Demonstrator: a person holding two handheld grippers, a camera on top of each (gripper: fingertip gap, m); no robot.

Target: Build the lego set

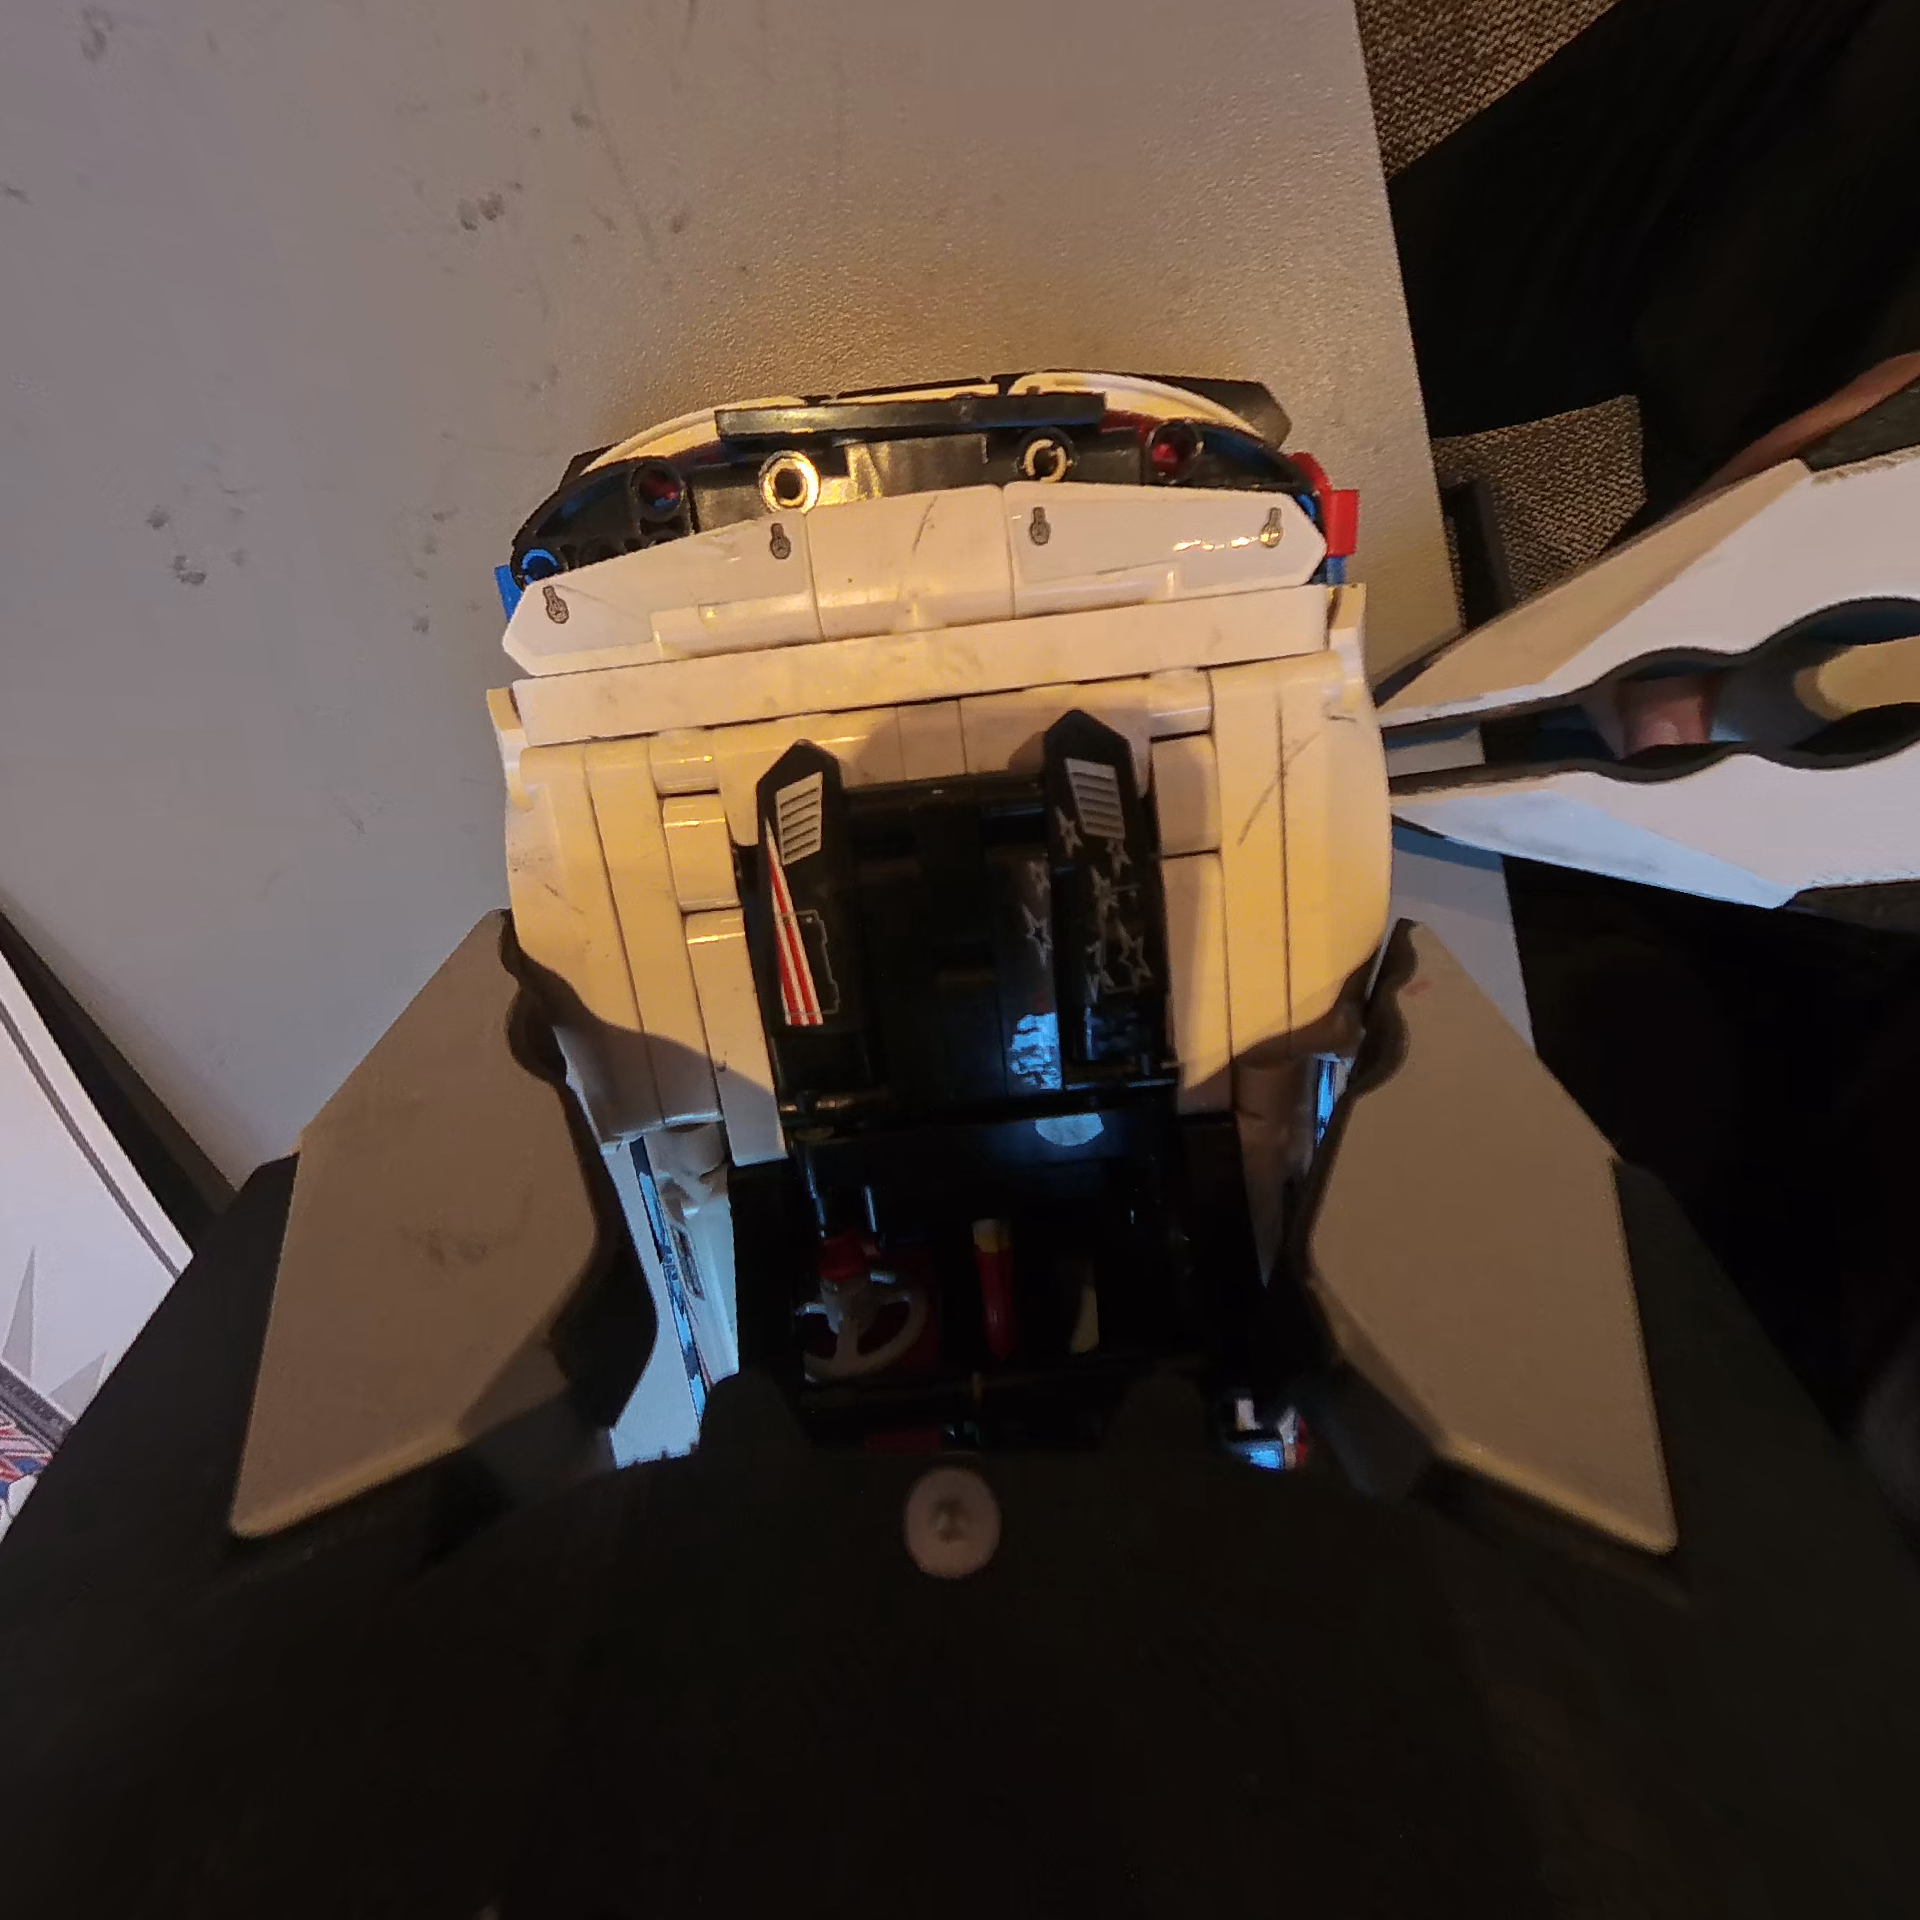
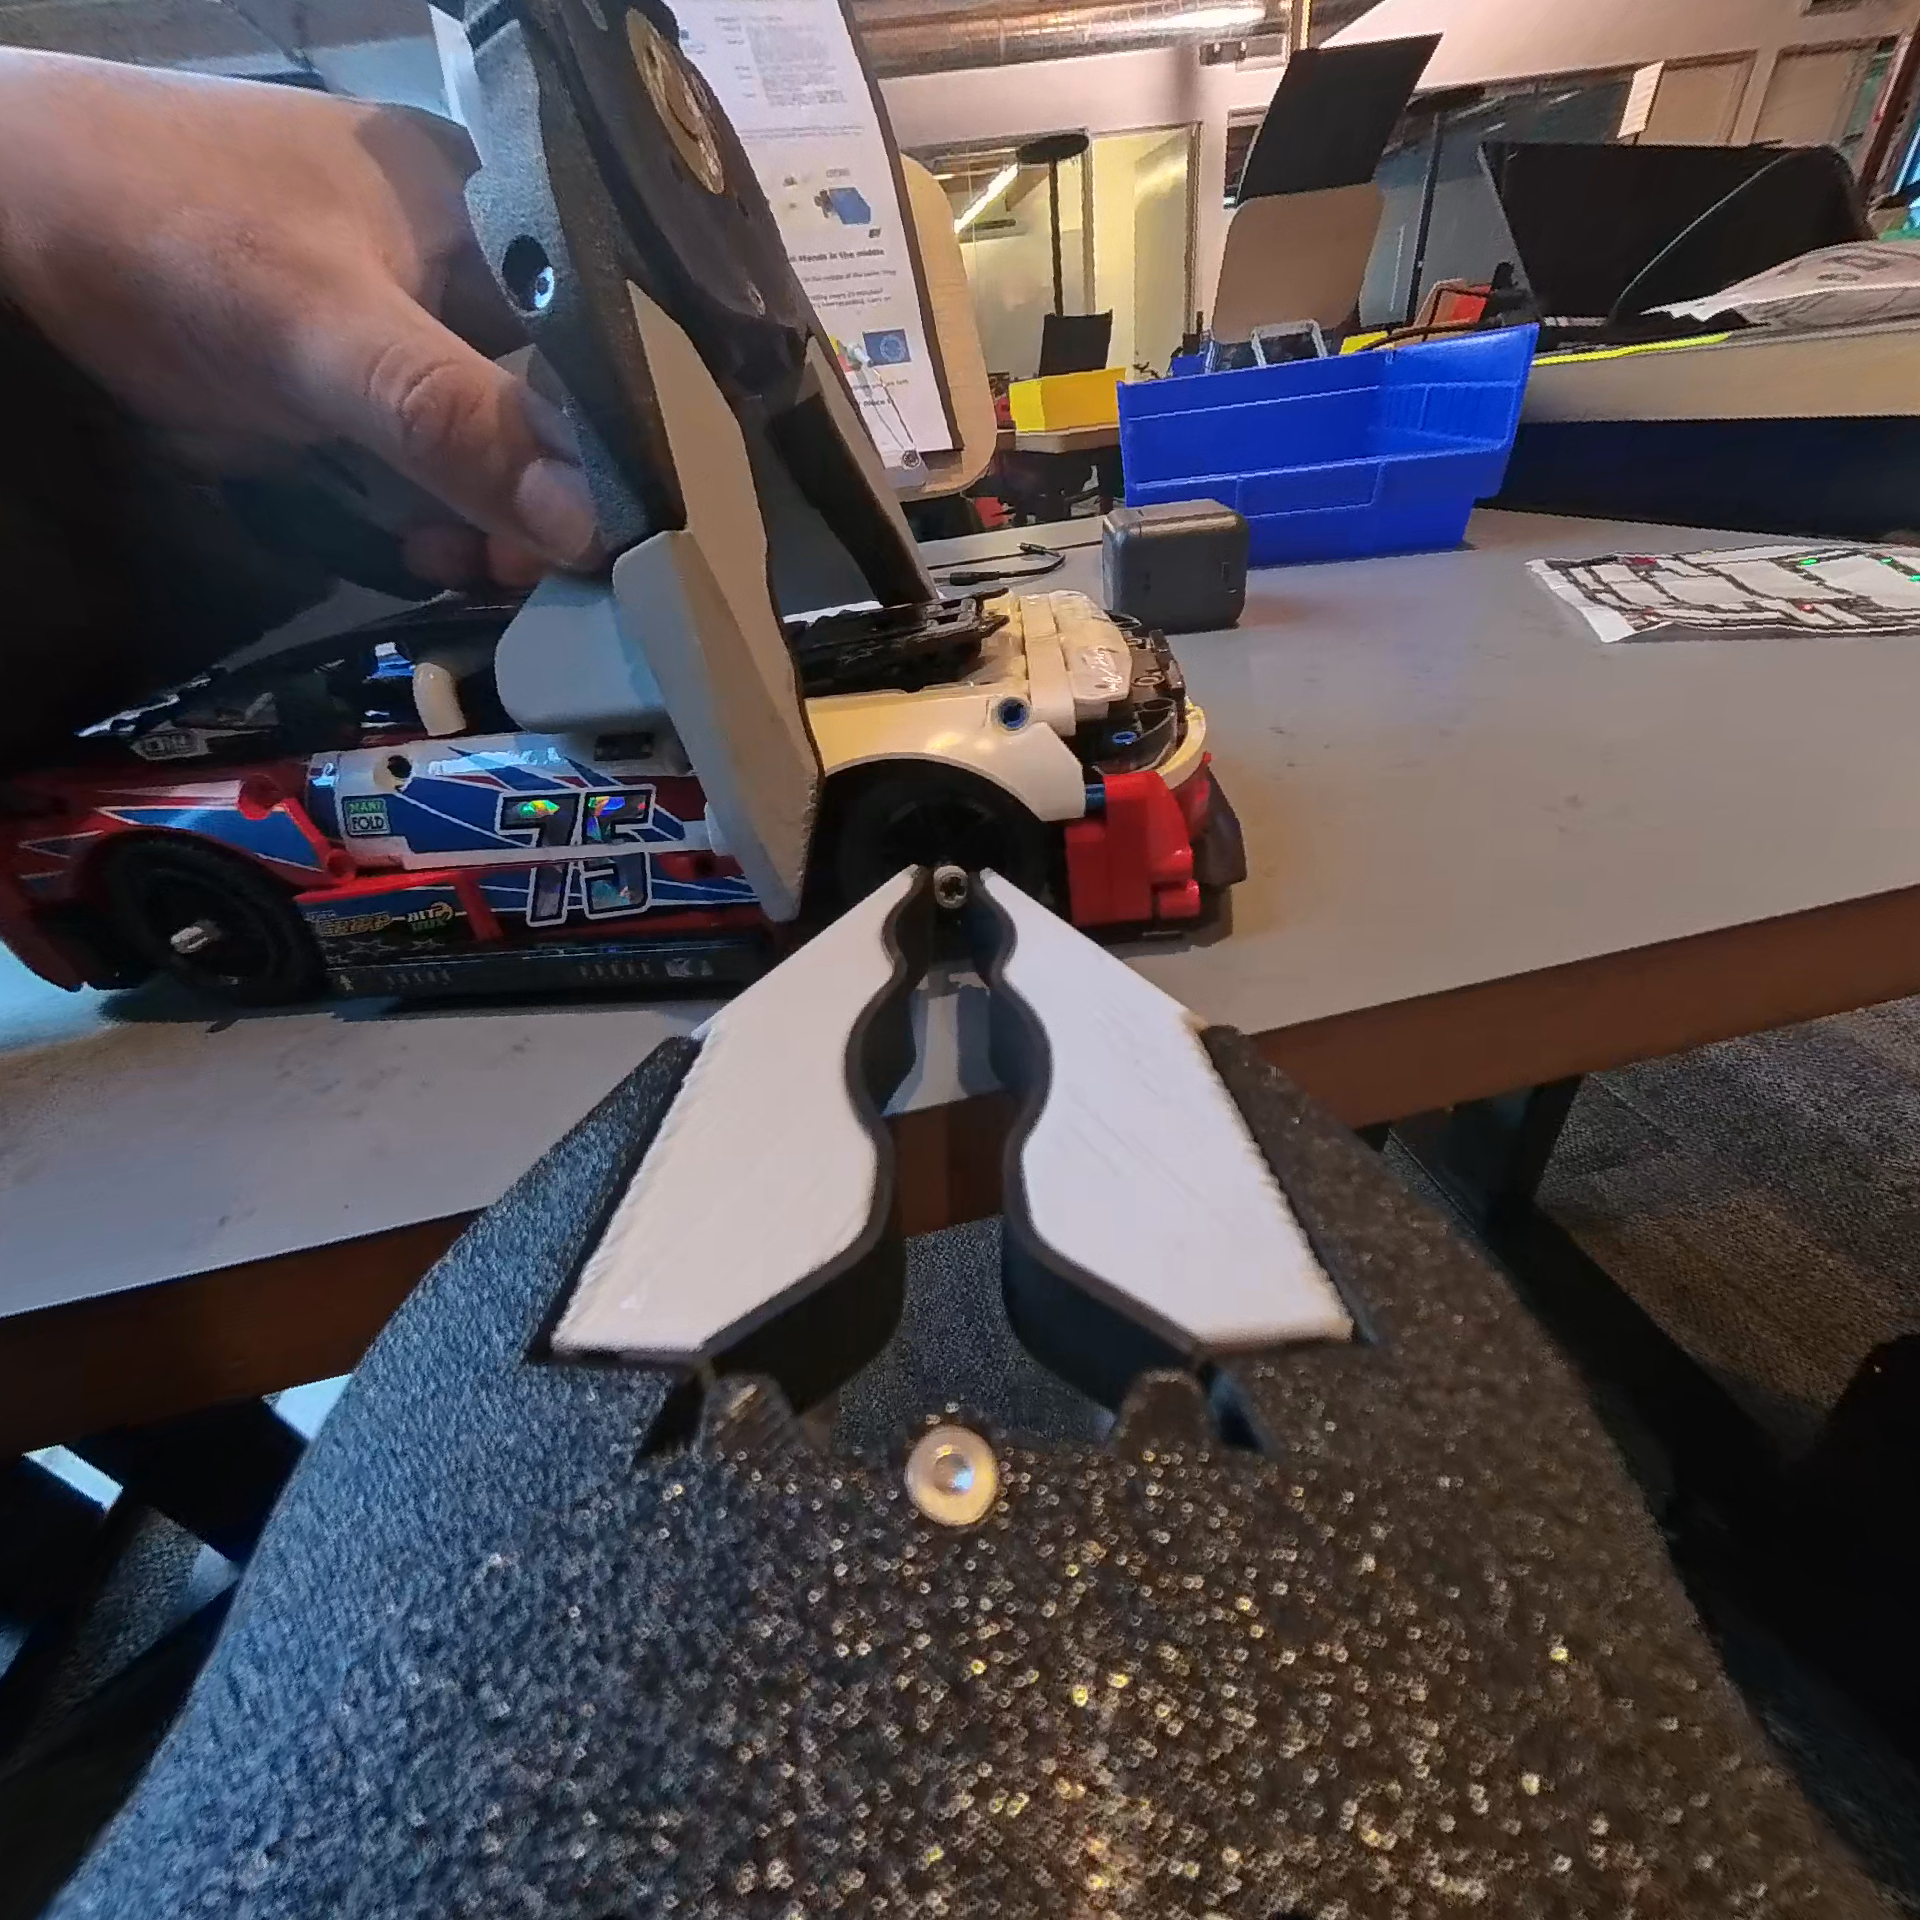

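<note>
Grey tabletop (image 2: 1455,790) in an open workshop. Lego race car (image 2: 582,821), left of centre, wheels down. Left gripper (image 1: 951,997): fingers straddling the car's white bonnet, pressed to both flanks. Right gripper (image 2: 948,883): fingertips pinching a small screw-like piece (image 2: 950,888) just beside the front wheel. Blue bin (image 2: 1330,447), far right.

The left gripper (image 1: 951,997) has a black body, a silver screw (image 1: 951,1509) set in its middle, and two broad, flat, grey-faced fingers (image 1: 436,1226) with dark edges. The right gripper (image 2: 951,883) has a black, speckled, rough-textured body, a silver screw (image 2: 951,1475), and white fingers (image 2: 769,1164) whose wavy inner edges are lined in black, with a small screw (image 2: 949,886) between the tips.
</note>
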